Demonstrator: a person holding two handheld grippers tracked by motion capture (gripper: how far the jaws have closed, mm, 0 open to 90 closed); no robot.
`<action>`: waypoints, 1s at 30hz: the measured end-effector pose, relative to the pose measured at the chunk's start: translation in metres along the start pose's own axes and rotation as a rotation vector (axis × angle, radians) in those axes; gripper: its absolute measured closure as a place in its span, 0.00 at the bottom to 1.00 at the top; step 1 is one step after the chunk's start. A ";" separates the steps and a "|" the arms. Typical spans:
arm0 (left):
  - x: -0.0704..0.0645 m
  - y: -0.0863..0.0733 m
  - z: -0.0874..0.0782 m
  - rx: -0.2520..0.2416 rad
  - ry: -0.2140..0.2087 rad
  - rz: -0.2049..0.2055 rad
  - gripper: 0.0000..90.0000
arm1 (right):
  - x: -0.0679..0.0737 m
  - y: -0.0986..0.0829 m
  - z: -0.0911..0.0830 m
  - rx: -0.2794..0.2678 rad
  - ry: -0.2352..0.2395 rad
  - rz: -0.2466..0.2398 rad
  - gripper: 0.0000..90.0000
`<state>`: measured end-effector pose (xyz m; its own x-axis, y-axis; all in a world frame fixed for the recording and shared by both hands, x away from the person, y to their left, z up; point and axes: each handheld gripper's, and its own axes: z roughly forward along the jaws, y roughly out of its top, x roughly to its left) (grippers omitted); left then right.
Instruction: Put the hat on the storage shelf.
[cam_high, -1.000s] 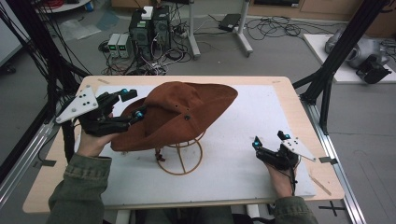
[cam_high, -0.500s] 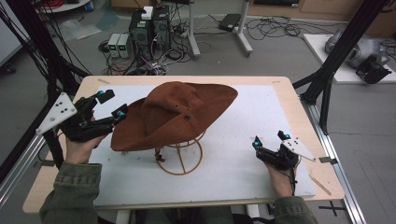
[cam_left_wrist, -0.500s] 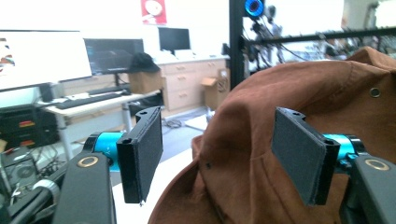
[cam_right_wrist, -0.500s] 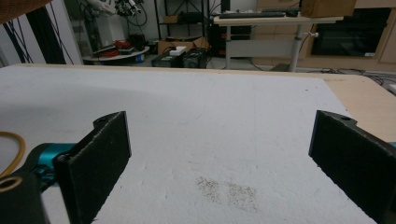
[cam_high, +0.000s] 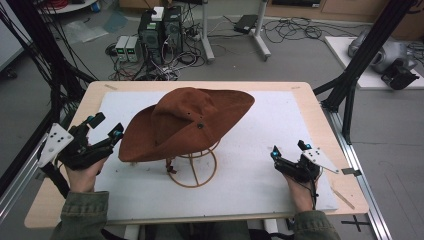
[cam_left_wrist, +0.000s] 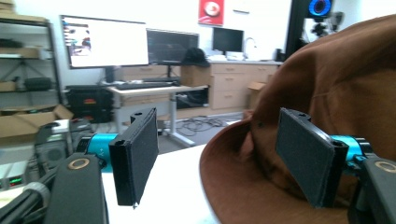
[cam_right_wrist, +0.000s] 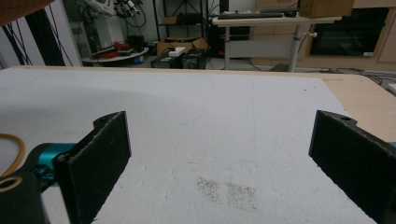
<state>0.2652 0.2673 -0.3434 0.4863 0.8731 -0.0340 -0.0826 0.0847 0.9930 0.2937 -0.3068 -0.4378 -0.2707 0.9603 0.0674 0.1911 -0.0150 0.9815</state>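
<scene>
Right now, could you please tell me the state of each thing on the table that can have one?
brown hat: resting on the wire stand, tilted, brim lower toward the left gripper, held by neither gripper.
wire stand: upright on the white mat, carrying the hat.
left gripper: open, fingers apart, just beside the hat's brim.
right gripper: open, holding nothing, low over the white mat, away from the hat.

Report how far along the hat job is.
Done, by the look of it: the brown hat sits on the wire stand, tilted, brim low toward the left claw. In hand: nothing; the left claw is open beside the brim, and the right claw rests open on the white mat. Left: perhaps levelling the hat.
</scene>
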 end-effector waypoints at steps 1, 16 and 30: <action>0.000 -0.002 -0.002 -0.006 0.009 -0.007 0.34 | 0.000 0.000 0.000 0.000 -0.001 -0.001 0.05; -0.002 -0.044 -0.043 -0.025 0.381 0.021 0.33 | -0.001 0.000 -0.005 -0.008 -0.017 0.032 0.05; 0.003 -0.079 -0.044 0.066 0.495 0.026 0.31 | 0.010 -0.003 -0.013 -0.033 -0.055 -0.018 0.05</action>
<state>0.2346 0.2842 -0.4273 0.0124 0.9990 -0.0432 -0.0260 0.0435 0.9987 0.2780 -0.3004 -0.4379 -0.2216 0.9743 0.0410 0.1548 -0.0063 0.9879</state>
